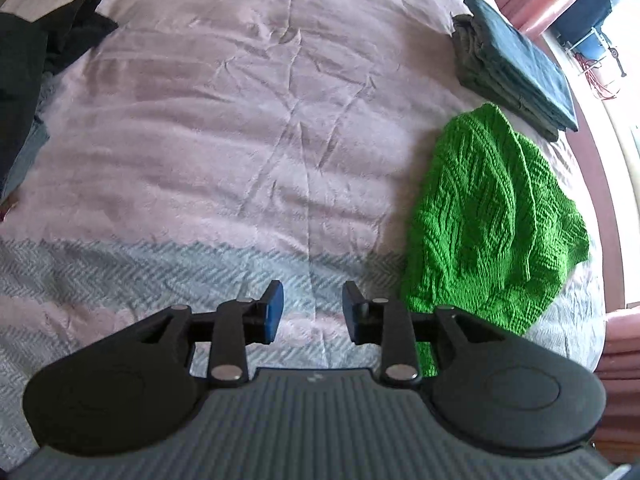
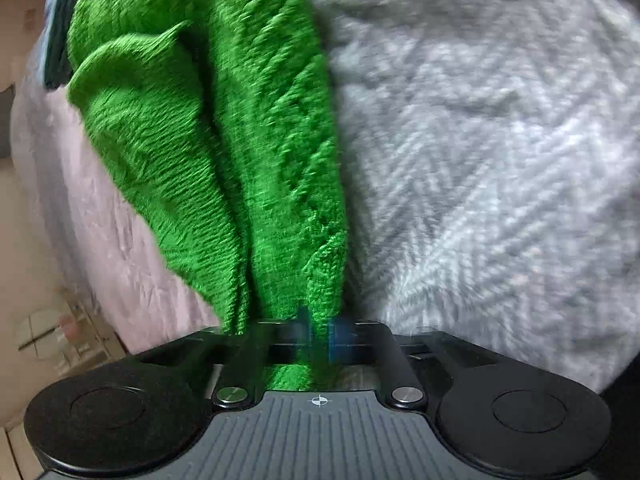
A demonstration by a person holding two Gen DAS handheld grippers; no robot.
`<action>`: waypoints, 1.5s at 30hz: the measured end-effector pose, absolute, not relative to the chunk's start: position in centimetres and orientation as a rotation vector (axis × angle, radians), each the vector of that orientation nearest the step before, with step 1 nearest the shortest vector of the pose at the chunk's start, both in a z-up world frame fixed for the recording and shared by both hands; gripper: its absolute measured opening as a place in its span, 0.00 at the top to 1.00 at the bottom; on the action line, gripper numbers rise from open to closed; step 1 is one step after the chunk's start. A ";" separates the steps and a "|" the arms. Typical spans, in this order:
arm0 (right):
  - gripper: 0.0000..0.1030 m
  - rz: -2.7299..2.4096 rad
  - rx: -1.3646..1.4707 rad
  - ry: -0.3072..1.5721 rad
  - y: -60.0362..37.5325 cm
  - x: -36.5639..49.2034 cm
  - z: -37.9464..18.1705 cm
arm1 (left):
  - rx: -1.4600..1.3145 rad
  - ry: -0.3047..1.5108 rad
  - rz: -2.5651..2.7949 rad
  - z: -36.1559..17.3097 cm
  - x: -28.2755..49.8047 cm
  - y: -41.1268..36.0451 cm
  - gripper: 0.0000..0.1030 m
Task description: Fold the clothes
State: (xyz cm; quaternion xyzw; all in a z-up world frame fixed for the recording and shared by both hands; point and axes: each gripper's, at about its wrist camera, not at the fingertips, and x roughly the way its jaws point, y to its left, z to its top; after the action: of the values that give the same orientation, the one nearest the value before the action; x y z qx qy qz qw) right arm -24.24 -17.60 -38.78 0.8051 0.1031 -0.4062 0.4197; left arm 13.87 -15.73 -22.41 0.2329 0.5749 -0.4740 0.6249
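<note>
Green knit sweater [image 2: 224,152], bunched, between right gripper's [image 2: 320,332] clamped jaws; left gripper's [image 1: 313,312] jaws apart

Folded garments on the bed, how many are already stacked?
2, both in one dark teal stack at the bed's far right: one on top, another beneath. More layers may be hidden.

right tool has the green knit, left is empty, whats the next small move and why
Probably bring the open left tool over to the green knit's near edge and pinch it. The right tool grips only one bunched end, and the knit lies crumpled on the bed, so spreading it needs a second hold.
</note>
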 end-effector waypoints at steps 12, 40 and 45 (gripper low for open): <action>0.96 -1.204 1.656 0.557 -14.2 -37.1 -26.8 | 0.565 1.376 -1.166 -23.0 9.8 -18.3 0.74; 0.23 -1.186 2.210 0.024 -10.5 -42.1 -34.9 | 0.855 1.590 -1.178 -34.8 -11.1 -39.2 0.94; 0.93 -1.118 2.179 0.026 -11.2 -40.9 -33.7 | 0.686 1.613 -1.255 -32.0 -6.5 -35.3 0.95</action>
State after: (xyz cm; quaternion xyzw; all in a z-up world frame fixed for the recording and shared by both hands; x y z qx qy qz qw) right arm -40.92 -11.19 -33.72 0.8369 0.0098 -0.4293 0.3393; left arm -6.53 -35.33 -32.00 0.2803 0.6593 -0.5129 0.4730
